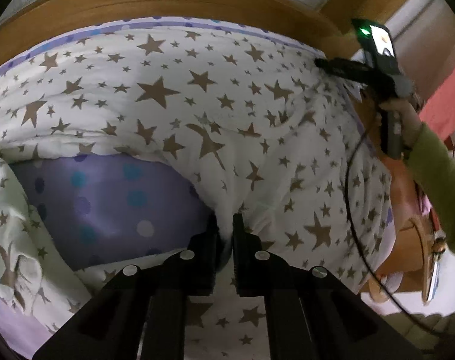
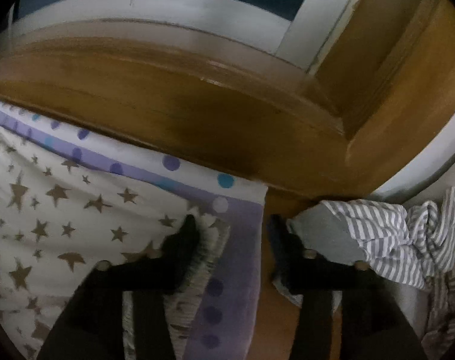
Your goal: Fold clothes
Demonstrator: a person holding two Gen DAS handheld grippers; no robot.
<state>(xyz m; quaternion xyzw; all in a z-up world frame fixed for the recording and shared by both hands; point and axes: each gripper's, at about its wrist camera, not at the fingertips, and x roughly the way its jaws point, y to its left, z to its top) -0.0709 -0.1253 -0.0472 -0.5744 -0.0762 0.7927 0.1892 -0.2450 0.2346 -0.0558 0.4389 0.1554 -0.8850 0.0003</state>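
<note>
A white cloth with brown stars [image 1: 197,99] lies spread over a purple dotted sheet [image 1: 107,204] on a bed. My left gripper [image 1: 226,222] is shut on a fold of the star cloth near its front edge. My right gripper [image 2: 230,225] is open, its jaws wide apart, over the far right corner of the star cloth [image 2: 62,210] and the purple sheet [image 2: 236,255]. It also shows in the left wrist view [image 1: 320,63] at the cloth's right edge, held by a hand in a green sleeve.
A wooden headboard [image 1: 167,3] runs along the far side of the bed, with a window frame [image 2: 167,3] behind it. A grey-and-white striped cloth [image 2: 401,240] is heaped to the right of the bed. A black cable [image 1: 350,210] hangs from the right gripper.
</note>
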